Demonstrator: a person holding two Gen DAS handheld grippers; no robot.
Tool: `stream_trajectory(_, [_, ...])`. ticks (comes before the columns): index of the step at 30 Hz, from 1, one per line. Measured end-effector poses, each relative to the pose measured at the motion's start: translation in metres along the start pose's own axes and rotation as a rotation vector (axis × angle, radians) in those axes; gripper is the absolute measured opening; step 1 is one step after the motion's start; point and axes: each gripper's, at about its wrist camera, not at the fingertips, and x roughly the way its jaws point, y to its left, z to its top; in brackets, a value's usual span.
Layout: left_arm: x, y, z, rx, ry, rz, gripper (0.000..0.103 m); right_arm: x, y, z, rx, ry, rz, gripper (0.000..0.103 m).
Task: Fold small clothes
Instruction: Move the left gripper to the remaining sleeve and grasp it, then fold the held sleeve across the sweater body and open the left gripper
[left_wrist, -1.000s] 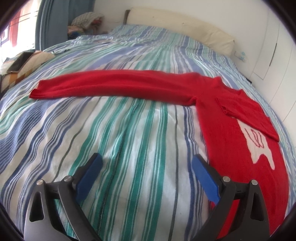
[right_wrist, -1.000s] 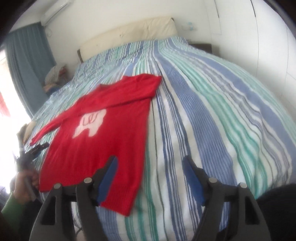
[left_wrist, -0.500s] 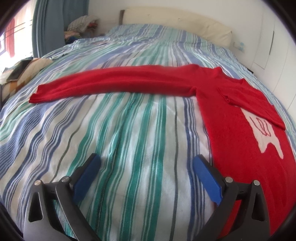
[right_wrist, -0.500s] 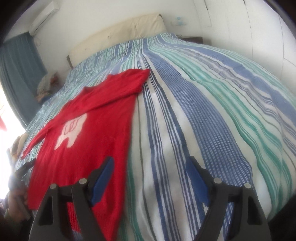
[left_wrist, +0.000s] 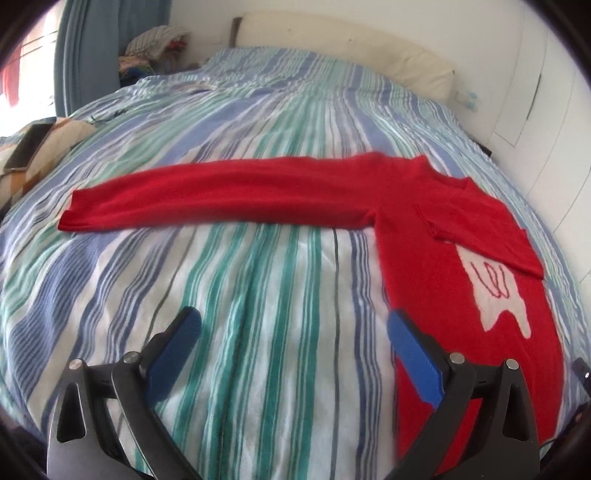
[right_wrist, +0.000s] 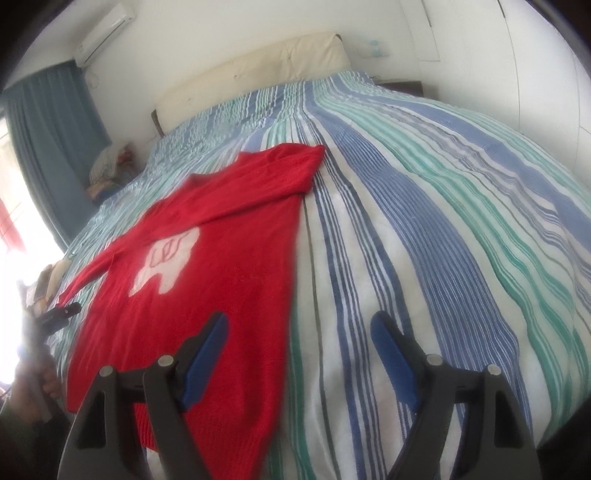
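Basically, red sweater (left_wrist: 436, 258) lay flat on striped bed (left_wrist: 258, 295), one sleeve (left_wrist: 221, 195) stretched out. Soft, limp knit; I'd have pinched the cuff. My left tongs (left_wrist: 291, 343) and right tongs (right_wrist: 299, 350) gaped wide, empty.

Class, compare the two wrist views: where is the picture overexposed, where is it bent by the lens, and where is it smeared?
Left wrist view: fisheye bows the striped bedspread; window at top left blown out; red sweater fairly sharp. Right wrist view: glare whitens the left edge; sweater's near hem and nearby stripes look smeared.
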Motion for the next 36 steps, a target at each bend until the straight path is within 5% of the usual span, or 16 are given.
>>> stream_trajectory(6, [-0.031, 0.045, 0.063, -0.094, -0.054, -0.081, 0.101, -0.001, -0.006, 0.002, 0.029, -0.007, 0.005, 0.078])
stream_trajectory(11, [-0.045, 0.131, 0.100, -0.245, -0.116, -0.017, 0.101, 0.002, -0.003, 0.001, 0.018, 0.004, 0.006, 0.078])
stream_trajectory(15, [-0.018, 0.197, 0.103, -0.388, -0.067, 0.065, 0.100, 0.006, 0.000, 0.001, 0.015, 0.013, 0.012, 0.078])
stream_trajectory(19, [0.028, 0.219, 0.090, -0.391, 0.037, 0.130, 0.098, 0.011, 0.004, -0.001, 0.005, 0.026, 0.017, 0.078])
stream_trajectory(25, [0.082, 0.215, 0.079, -0.415, 0.156, 0.068, 0.073, 0.013, 0.006, -0.004, -0.014, 0.028, 0.011, 0.079])
stream_trajectory(26, [0.084, 0.212, 0.081, -0.406, 0.158, 0.076, 0.057, 0.013, 0.005, -0.004, -0.012, 0.027, 0.007, 0.079])
stream_trajectory(27, [0.086, 0.207, 0.084, -0.383, 0.165, 0.096, 0.012, 0.013, 0.004, -0.004, -0.007, 0.028, 0.004, 0.078])
stream_trajectory(28, [0.085, 0.203, 0.089, -0.374, 0.176, 0.108, 0.006, 0.013, 0.002, -0.003, 0.001, 0.030, 0.004, 0.079])
stream_trajectory(30, [0.071, 0.188, 0.105, -0.347, 0.145, 0.111, 0.004, 0.012, 0.000, -0.002, 0.018, 0.028, 0.011, 0.078])
stream_trajectory(33, [0.031, 0.132, 0.146, -0.167, 0.040, 0.053, 0.004, 0.010, -0.002, -0.001, 0.025, 0.021, 0.017, 0.079])
stream_trajectory(36, [-0.006, 0.055, 0.187, -0.012, -0.037, -0.078, 0.004, 0.011, -0.004, 0.001, 0.044, 0.031, 0.037, 0.078])
